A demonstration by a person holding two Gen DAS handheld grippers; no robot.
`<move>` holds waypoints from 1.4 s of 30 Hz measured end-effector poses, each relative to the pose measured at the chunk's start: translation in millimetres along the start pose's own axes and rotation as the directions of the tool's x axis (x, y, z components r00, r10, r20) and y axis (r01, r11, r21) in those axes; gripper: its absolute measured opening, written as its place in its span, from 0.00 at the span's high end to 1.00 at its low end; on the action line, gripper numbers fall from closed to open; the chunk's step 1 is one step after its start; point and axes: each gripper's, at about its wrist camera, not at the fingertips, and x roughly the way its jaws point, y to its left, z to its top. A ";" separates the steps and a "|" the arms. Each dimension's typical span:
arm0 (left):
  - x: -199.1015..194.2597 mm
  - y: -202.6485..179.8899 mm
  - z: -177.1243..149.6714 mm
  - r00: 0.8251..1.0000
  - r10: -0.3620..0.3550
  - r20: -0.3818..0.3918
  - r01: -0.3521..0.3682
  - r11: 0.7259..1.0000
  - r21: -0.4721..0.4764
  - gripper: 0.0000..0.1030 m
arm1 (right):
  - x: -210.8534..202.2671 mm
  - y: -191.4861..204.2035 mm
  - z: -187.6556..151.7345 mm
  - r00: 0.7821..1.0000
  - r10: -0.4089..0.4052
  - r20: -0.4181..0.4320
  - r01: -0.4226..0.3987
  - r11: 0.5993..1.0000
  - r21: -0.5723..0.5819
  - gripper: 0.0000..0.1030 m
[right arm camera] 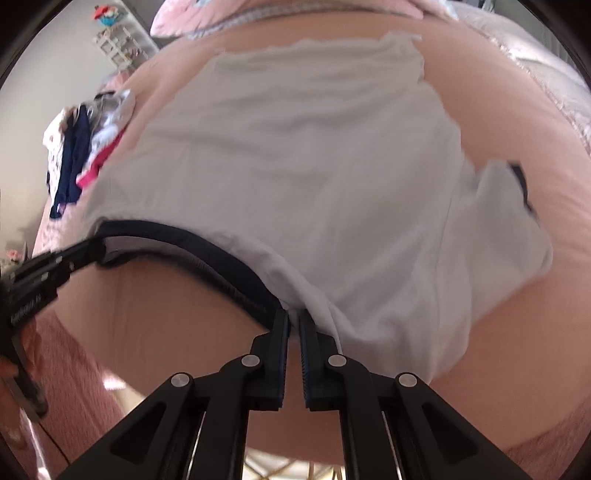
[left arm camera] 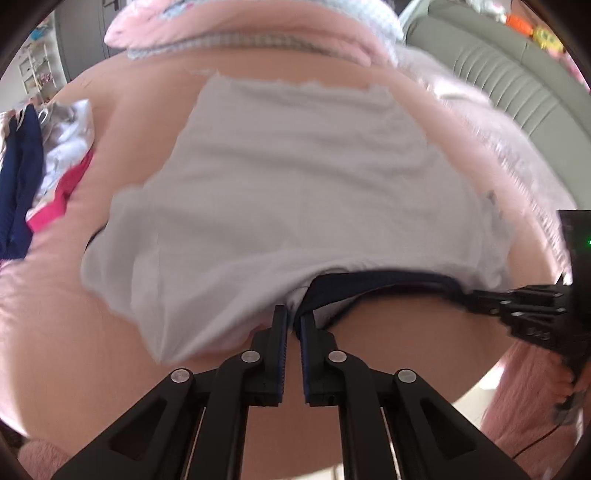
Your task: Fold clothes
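Note:
A white t-shirt (left arm camera: 295, 184) with a navy collar (left arm camera: 384, 282) lies spread on a pink bed sheet (left arm camera: 74, 350), collar end towards me. My left gripper (left arm camera: 293, 314) is shut, pinching the shirt's edge at one end of the collar. My right gripper (right arm camera: 293, 317) is shut on the white t-shirt (right arm camera: 314, 177) at the other end of the navy collar (right arm camera: 207, 251). Each gripper shows in the other's view: the right gripper (left arm camera: 476, 299) at the right, the left gripper (right arm camera: 96, 251) at the left. The collar is stretched between them.
A pile of other clothes (left arm camera: 48, 158), navy, white and bright pink, lies at the left side of the bed, also seen as a clothes pile (right arm camera: 85, 147). A pink pillow (left arm camera: 221, 33) sits beyond the shirt. A grey padded surface (left arm camera: 498, 74) is at the upper right. A fluffy pink blanket (left arm camera: 524, 387) hangs at the bed's near edge.

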 end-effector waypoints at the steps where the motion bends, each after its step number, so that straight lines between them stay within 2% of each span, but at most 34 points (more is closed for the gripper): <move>1: 2.7 0.3 -4.7 1.000 -0.008 -0.023 0.008 1.000 0.004 0.95 | -2.2 -1.2 -7.0 1.000 0.004 -0.007 -0.004 1.000 0.004 0.95; 4: 8.2 2.0 -14.1 0.997 -0.024 -0.075 0.024 1.000 -0.003 0.95 | -18.1 0.0 -13.3 1.000 0.011 0.027 -0.012 1.000 0.017 0.95; 9: -4.3 9.3 -21.5 0.995 -0.094 -0.043 0.090 0.993 -0.074 0.95 | -38.1 23.9 -10.3 0.995 0.044 0.089 -0.042 0.999 -0.023 0.94; 12: -2.0 10.3 -21.1 0.996 -0.086 -0.028 0.084 0.994 -0.076 0.95 | -16.2 27.9 -1.9 0.999 0.024 0.042 -0.023 0.999 -0.033 0.94; 14: 7.3 6.8 -17.9 0.997 -0.060 -0.051 0.057 0.997 -0.061 0.94 | 19.8 39.7 17.8 0.997 0.016 -0.074 -0.020 0.999 -0.050 0.94; 18: 19.9 -2.2 -8.1 0.997 -0.009 -0.071 0.008 1.000 -0.023 0.94 | 24.7 57.6 18.9 0.994 -0.015 -0.110 0.000 0.991 -0.135 0.94; 19: 17.1 -2.7 -2.8 0.999 -0.013 -0.048 0.011 0.999 -0.031 0.94 | 23.5 56.2 23.6 0.994 -0.005 -0.106 -0.008 0.992 -0.122 0.94; 22: 6.0 -1.3 13.9 0.999 -0.030 0.034 0.032 0.997 -0.069 0.94 | 11.5 44.6 42.9 1.000 -0.010 0.003 0.010 0.998 -0.066 0.94; 25: -0.7 2.9 27.4 0.995 -0.023 0.094 0.032 0.995 -0.096 0.94 | -2.8 24.8 64.2 0.993 -0.024 0.116 0.020 0.999 0.041 0.94; 26: 2.4 4.9 30.0 0.996 -0.001 0.084 0.009 0.995 -0.101 0.94 | -6.8 18.9 69.4 0.990 -0.026 0.142 0.016 0.997 0.075 0.94; 28: 11.0 8.6 32.9 0.998 0.047 0.047 -0.042 0.993 -0.108 0.94 | -8.0 16.1 72.8 0.989 -0.060 0.134 0.046 0.994 0.100 0.94; 30: 12.5 11.9 33.3 0.999 0.028 0.043 -0.022 0.993 -0.119 0.94 | -8.8 18.3 71.2 0.989 -0.078 0.125 0.067 0.993 0.094 0.94; 33: 3.9 11.8 30.0 0.997 -0.027 0.070 0.035 0.993 -0.113 0.93 | -26.3 3.7 41.0 0.993 -0.085 0.086 0.082 0.996 0.044 0.94; 35: -2.7 7.5 26.3 0.995 -0.069 0.076 0.076 0.993 -0.089 0.88 | -34.1 6.4 25.5 0.995 -0.067 0.071 0.065 0.998 0.022 0.94; 36: -2.8 3.1 25.7 0.994 -0.079 0.073 0.084 0.994 -0.075 0.74 | -38.1 7.3 18.6 0.997 -0.049 0.066 0.048 0.999 0.019 0.93; 37: -3.6 -0.6 25.5 0.994 -0.076 0.081 0.081 0.995 -0.061 0.54 | -42.0 8.3 11.8 0.998 -0.031 0.062 0.030 0.999 0.016 0.92; 38: -5.0 -4.1 25.2 0.993 -0.070 0.093 0.074 0.996 -0.048 0.48 | -42.9 10.3 12.6 0.998 -0.022 0.065 0.020 0.999 0.025 0.89; 42: 0.9 -10.0 31.2 0.991 -0.040 0.126 0.043 0.999 -0.016 0.47 | -38.2 13.0 22.5 0.994 -0.015 0.107 0.006 0.997 0.078 0.80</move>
